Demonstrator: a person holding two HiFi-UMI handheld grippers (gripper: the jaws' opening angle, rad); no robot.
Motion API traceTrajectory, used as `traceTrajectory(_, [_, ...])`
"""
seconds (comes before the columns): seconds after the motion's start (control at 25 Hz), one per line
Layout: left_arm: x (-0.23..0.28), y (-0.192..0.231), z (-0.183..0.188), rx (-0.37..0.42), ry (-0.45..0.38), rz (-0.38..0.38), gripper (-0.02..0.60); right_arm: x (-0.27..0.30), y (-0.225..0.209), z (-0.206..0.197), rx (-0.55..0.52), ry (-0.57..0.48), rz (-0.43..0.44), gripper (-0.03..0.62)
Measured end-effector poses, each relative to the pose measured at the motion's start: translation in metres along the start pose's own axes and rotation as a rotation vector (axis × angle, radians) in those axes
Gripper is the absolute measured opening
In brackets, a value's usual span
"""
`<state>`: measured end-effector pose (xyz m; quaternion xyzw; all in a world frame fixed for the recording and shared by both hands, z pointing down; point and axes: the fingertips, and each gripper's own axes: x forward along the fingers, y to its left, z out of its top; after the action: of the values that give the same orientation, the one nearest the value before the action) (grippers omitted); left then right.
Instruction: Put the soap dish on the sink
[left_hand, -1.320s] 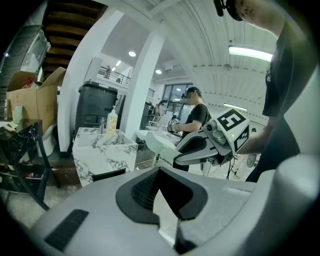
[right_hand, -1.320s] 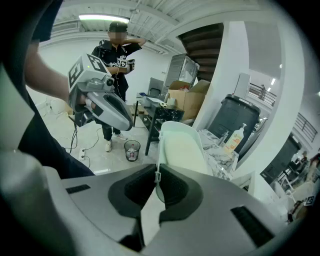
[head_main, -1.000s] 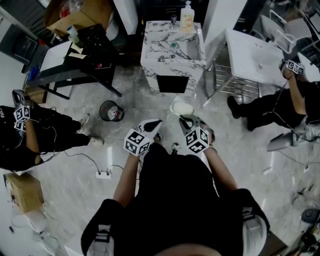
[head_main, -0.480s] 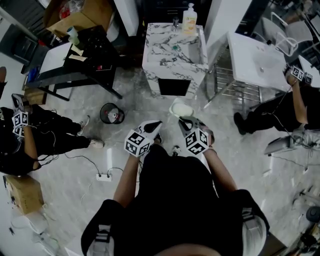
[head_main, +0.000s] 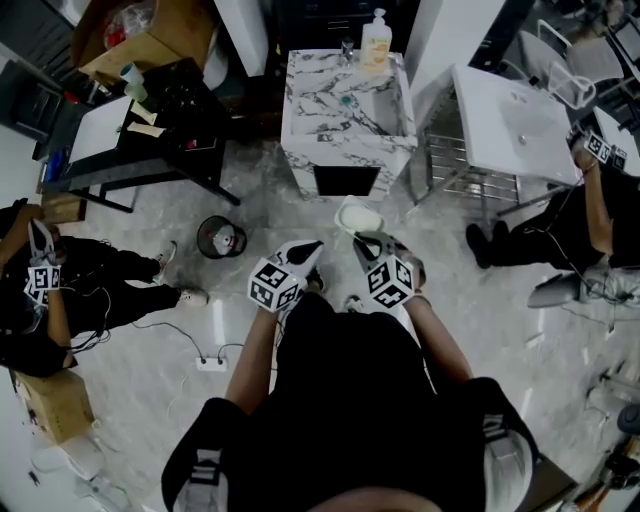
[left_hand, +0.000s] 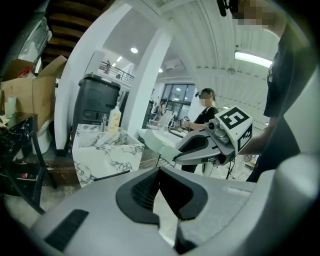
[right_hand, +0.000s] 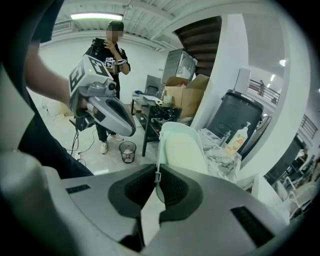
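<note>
Standing well off to the left of the left gripper, a small black waste bin (head_main: 220, 238) is sitting on the pale stone floor. The left gripper (head_main: 312, 246) is hovering in front of the person's body with its jaws pressed together at the tips and nothing between them. Just to its right, the right gripper (right_hand: 157, 175) is pinching the rim of the pale green soap dish (right_hand: 182, 150), which is sticking out beyond the jaw tips, turned on edge with its hollow facing right. The two grippers are riding side by side, near each other but apart. Ahead of both, well beyond the dish, the marble sink (head_main: 325, 100) is standing with a soap pump bottle (head_main: 376, 38) at its far edge. Further right of the right gripper, a white washbasin (head_main: 505, 115) is resting on a metal frame.
</note>
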<state>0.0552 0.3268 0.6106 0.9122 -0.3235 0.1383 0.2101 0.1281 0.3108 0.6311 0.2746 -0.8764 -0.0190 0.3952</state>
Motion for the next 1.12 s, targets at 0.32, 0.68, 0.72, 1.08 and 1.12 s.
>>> traceTrajectory(0.32, [0.017, 0.031, 0.015, -0.003, 0.020, -0.031, -0.002, 0.023, -0.025, 0.012, 0.012, 0.024, -0.001, 0.015])
traceTrajectory(0.68, [0.037, 0.060, 0.033, 0.008, 0.019, -0.050, -0.002, 0.044, -0.052, 0.018, 0.020, 0.028, -0.013, 0.015])
traceTrajectory(0.72, [0.039, 0.063, 0.035, 0.008, 0.021, -0.053, -0.002, 0.047, -0.055, 0.018, 0.024, 0.029, -0.014, 0.015])
traceTrajectory(1.08, [0.054, 0.090, 0.050, 0.023, 0.026, -0.082, -0.002, 0.067, -0.080, 0.024, 0.031, 0.050, -0.041, 0.015])
traceTrajectory(1.12, [0.055, 0.093, 0.052, 0.023, 0.025, -0.085, -0.002, 0.070, -0.083, 0.025, 0.027, 0.055, -0.045, 0.015])
